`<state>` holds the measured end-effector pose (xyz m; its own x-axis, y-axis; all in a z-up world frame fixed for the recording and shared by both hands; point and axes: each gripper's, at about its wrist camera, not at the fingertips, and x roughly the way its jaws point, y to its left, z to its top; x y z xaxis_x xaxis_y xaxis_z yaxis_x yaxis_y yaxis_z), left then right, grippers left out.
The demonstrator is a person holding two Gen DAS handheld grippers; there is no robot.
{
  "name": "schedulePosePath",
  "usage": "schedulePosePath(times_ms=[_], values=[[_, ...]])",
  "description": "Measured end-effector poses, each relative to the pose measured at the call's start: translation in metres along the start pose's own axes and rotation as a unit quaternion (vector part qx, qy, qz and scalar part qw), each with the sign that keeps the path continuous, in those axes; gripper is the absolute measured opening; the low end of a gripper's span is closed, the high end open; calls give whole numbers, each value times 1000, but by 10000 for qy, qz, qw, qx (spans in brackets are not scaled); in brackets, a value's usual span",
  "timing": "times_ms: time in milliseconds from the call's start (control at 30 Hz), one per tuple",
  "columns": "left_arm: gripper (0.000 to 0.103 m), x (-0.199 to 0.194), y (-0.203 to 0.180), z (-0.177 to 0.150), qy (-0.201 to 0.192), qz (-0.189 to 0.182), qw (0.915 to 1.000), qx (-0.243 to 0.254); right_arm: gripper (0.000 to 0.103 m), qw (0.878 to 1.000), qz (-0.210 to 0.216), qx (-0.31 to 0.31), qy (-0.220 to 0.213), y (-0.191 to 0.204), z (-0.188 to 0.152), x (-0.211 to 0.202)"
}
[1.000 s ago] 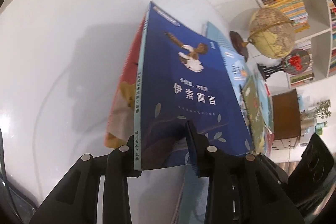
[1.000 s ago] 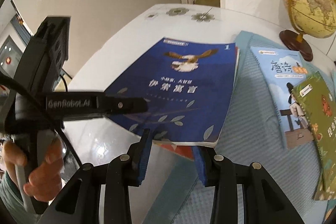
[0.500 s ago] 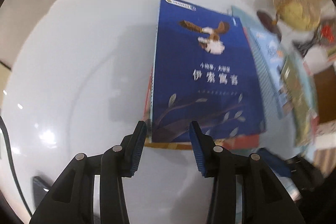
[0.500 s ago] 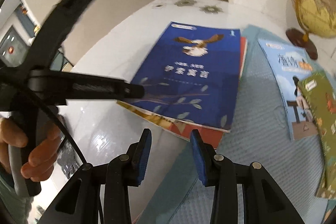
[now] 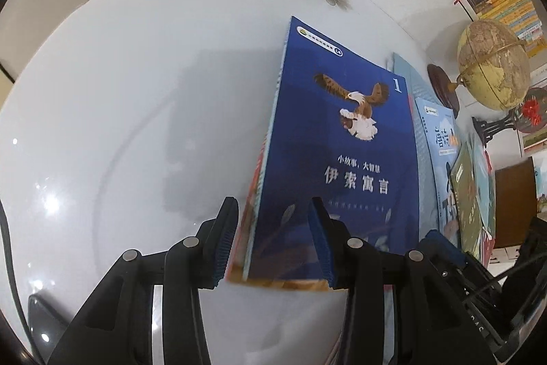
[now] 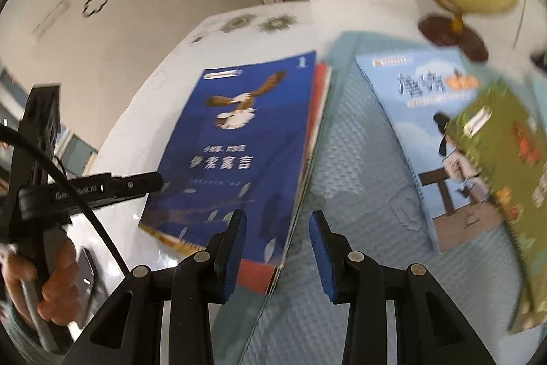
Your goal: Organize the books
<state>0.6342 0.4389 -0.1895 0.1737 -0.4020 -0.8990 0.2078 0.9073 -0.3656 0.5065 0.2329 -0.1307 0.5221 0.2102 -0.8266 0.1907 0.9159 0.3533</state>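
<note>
Left wrist view: your left tongs have just been opening, straddling the blue book corner, unclamped; right tongs part-open, empty.

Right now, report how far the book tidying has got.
Done: the blue eagle book lies stacked on an orange-red book.
In hand: nothing; the left gripper and right gripper are open at that stack.
Left: the light-blue book and green book lie loose on the mat.
</note>
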Motion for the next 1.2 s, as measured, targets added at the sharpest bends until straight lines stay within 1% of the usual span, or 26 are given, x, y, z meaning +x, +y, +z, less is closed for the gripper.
schedulePosePath(times_ms=[67, 133, 167, 267, 400, 500, 567, 667, 733, 767, 800, 833, 933, 1033, 1067, 1133, 1200], values=[[40, 7, -5, 1, 58, 129, 9999, 90, 37, 10000, 49, 13, 75, 4, 0, 3], [40, 11, -12, -1, 41, 210, 9996, 183, 38, 9997, 66, -144, 184, 16, -3, 5], [40, 11, -14, -1, 30, 235, 9995, 231, 38, 9995, 29, -234, 200, 22, -5, 6], [40, 10, -16, -5, 72, 278, 9991, 317, 39, 9972, -325, -600, 319, 44, -15, 2], [40, 6, -10, -14, 83, 296, 9989, 354, 44, 9952, -406, -790, 415, 57, -22, -2], [40, 4, -6, -17, 72, 315, 9990, 298, 45, 9942, -396, -879, 466, 58, -22, 2], [40, 3, -3, -17, 69, 291, 9993, 223, 45, 9952, -335, -774, 495, 51, -18, 2], [40, -4, -1, -19, -90, 356, 9993, 91, 45, 9954, -365, -708, 529, 38, -12, -4], [40, -13, -2, -23, -221, 403, 9989, 52, 45, 9950, -421, -772, 468, 28, -15, -18], [40, -18, -5, -24, -290, 419, 9987, 75, 47, 9948, -465, -793, 429, 22, -16, -24], [40, -23, -12, -27, -375, 413, 9983, 142, 53, 9951, -537, -741, 370, 10, -20, -36], [40, -27, -20, -28, -441, 383, 9981, 218, 55, 9958, -566, -645, 334, 0, -24, -45], [40, -31, -57, -33, -486, 125, 9978, 443, 55, 9986, -464, -128, 221, -45, -37, -73], [40, -24, -109, -41, -271, -304, 9960, 789, 55, 9977, -582, 330, 120, -90, -46, -96], [40, -20, -128, -45, -188, -372, 9947, 945, 55, 9970, -597, 479, 98, -107, -48, -103], [40, -10, -171, -64, -64, -423, 9911, 1263, 55, 9944, -692, 791, 52, -146, -53, -120], [40, 3, -215, -83, 117, -515, 9861, 1578, 55, 9919, -772, 1013, 5, -175, -59, -134]])
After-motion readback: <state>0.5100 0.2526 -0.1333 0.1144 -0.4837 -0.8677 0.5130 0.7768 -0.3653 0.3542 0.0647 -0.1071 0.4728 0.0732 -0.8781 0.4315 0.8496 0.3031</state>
